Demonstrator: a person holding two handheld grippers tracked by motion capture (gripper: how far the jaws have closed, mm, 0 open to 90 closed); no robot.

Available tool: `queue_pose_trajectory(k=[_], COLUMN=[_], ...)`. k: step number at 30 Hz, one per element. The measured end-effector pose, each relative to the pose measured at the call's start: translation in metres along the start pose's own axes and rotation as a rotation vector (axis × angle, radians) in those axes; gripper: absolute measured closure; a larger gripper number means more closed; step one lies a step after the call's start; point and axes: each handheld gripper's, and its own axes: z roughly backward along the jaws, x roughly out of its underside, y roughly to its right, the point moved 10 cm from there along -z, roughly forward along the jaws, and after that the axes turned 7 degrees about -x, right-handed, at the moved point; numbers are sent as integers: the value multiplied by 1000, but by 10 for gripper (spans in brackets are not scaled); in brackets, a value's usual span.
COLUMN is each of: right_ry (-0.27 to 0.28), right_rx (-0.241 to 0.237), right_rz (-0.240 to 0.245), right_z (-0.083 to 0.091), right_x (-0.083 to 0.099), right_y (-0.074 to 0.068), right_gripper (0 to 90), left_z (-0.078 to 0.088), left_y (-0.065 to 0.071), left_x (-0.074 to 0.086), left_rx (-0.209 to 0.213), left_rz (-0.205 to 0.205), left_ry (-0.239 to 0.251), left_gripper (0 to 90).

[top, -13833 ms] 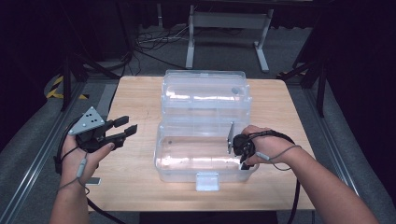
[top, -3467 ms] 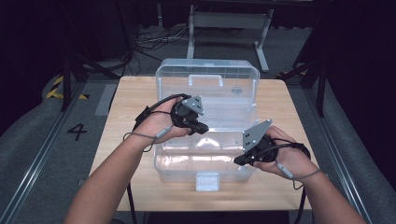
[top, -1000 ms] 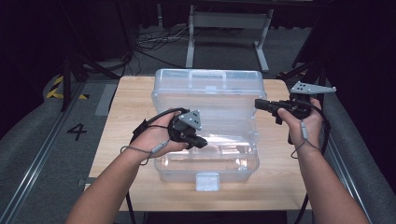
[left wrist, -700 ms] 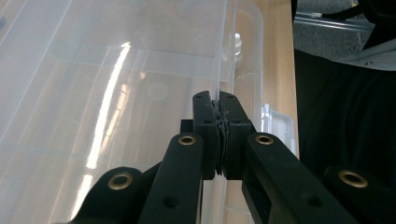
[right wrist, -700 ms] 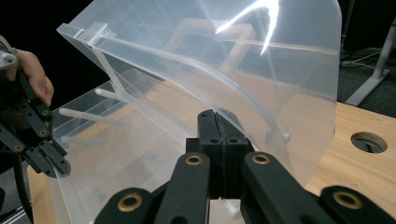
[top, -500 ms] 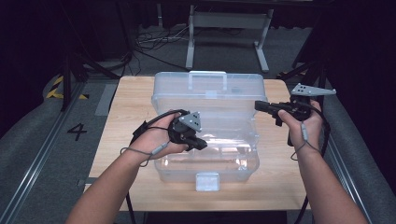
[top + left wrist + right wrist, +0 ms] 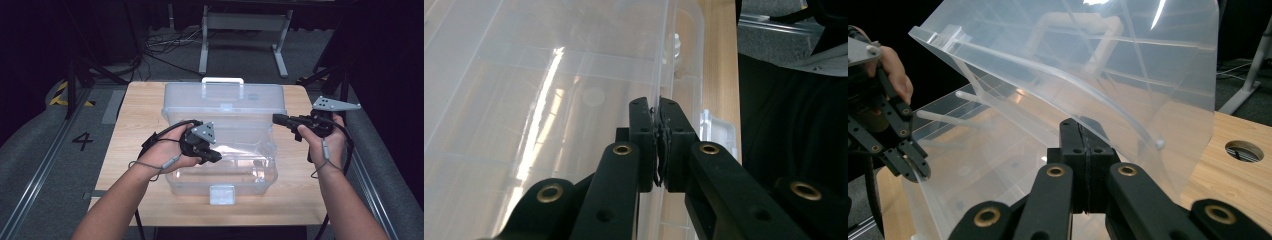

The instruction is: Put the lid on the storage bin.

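While lid (image 7: 225, 102) stands half-raised over clear box (image 7: 220, 170) mid-table (image 7: 125, 150), I pinch box's near wall edge with left hand-held gripper (image 7: 215, 156), jaws just easing; right hand-held gripper (image 7: 278, 119) clenched, tips at lid's right edge.

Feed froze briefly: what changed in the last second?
The lid swung up from leaning back to nearly upright, with the shut right gripper at its right edge. The left gripper stayed clamped on the front wall of the box, which has not moved.
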Motion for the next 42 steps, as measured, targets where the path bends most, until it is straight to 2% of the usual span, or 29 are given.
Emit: queue_pose_trajectory(k=[3,5,8,12,19,29,32,34,39,42], right_ry=[6,1,3,4,-1,-9,-15,-17,-20,-26], right_rx=[-4,-1,-7,-10,-10,-13,-13,-15,-18,-19], right_rz=[6,11,16,22,38,43,46,48,49,57], right_z=[1,2,3,4,7,10,10,10,11,10], right_x=[1,2,2,1,1,5,6,7,10,12], right_y=[-4,-6,-8,-11,-15,-18,-19,-19,-20,-21], right_gripper=[900,900,900,900,900,900,900,900,900,900], left_z=[2,6,15,22,40,55,58,62,69,71], left_y=[2,3,6,4,-7,-19,-21,-25,-30,-30], left_x=[-2,-5,-10,-11,-8,8,12,19,31,35], left_rx=[2,-4,5,-11,-44,-100,-118,-142,-191,-197], left_rz=[15,32,53,72,156,239,254,286,326,338], left_ry=[13,42,89,118,211,264,267,276,282,289], left_gripper=[812,752,735,746,762,776,787,788,793,793])
